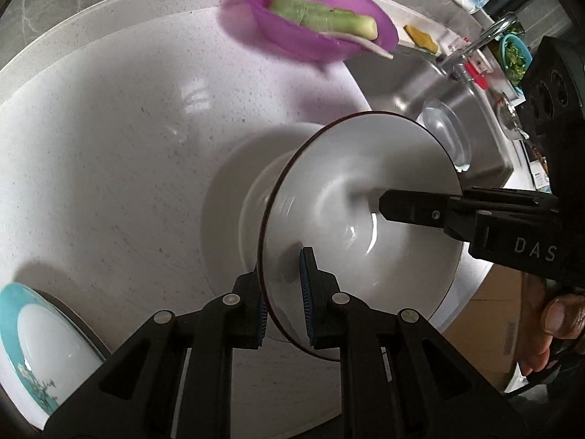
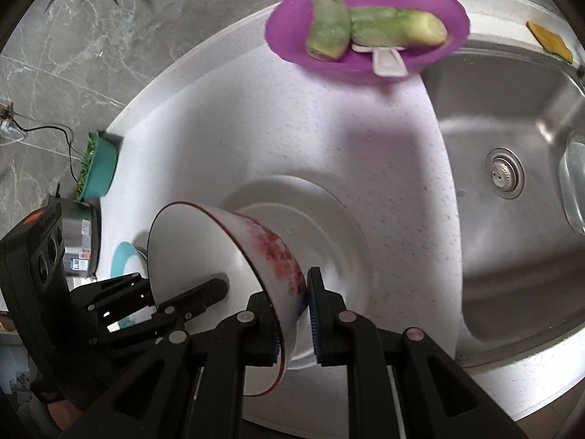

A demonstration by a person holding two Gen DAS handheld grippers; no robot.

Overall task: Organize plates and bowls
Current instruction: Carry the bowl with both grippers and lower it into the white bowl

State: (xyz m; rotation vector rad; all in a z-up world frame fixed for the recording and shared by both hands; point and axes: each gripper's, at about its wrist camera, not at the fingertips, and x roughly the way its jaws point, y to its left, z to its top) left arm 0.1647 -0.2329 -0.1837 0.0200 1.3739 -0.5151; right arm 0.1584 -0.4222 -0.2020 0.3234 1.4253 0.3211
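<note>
While both claws pinch the rim of the white bowl [image 1: 351,212], left claw [image 1: 283,303] and right claw [image 2: 294,322] on opposite sides, we hold it tilted. It hangs directly above the white plate [image 2: 329,212] on the bench [image 1: 109,146], so the move is straight down.

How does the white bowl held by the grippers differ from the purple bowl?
The white bowl is tilted on its side and held at its rim by both the left gripper and right gripper; the purple bowl sits upright on the counter, untouched. The white bowl is empty; the purple bowl holds green vegetable pieces. The white bowl has a dark rim and red pattern outside; the purple bowl is plain. Both are round.
</note>
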